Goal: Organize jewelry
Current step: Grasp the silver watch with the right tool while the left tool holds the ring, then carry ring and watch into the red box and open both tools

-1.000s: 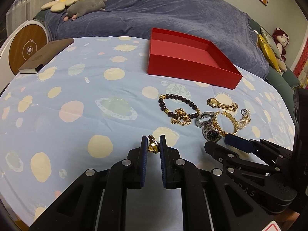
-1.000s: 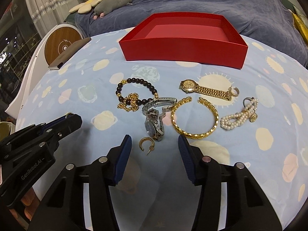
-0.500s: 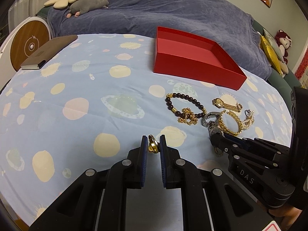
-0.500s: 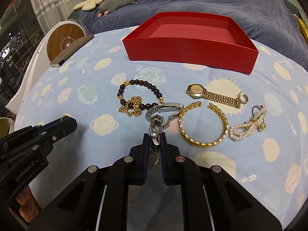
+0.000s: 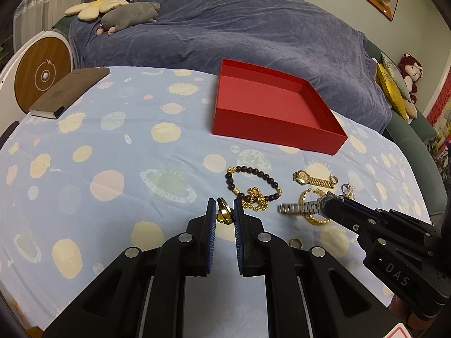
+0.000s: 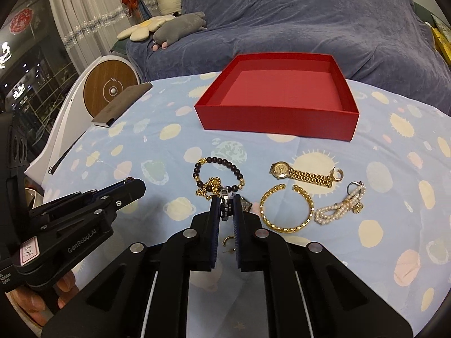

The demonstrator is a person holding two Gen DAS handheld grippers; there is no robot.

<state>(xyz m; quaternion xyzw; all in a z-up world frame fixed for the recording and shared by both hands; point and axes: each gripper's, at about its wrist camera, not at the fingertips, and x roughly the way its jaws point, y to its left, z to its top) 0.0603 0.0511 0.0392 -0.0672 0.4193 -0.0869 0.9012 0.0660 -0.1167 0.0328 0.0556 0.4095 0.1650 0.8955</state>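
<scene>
light: dim, warm indoor | shadows: soft | edges: fisheye-bent, dark corners | focus: mostly sharp

box (image 6: pixel 277 118) behind bracelets (image 6: pixel 286 211), notebook (image 6: pixel 121 107) far left

"DAS" in pale letters on side of right gripper (image 5: pixel 335 207). "GenRobot.AI" on side of left gripper (image 6: pixel 132 187); pink sticker (image 6: pixel 29 249) on its body, handwritten, approx. "3.14". No other legible txt.
</scene>
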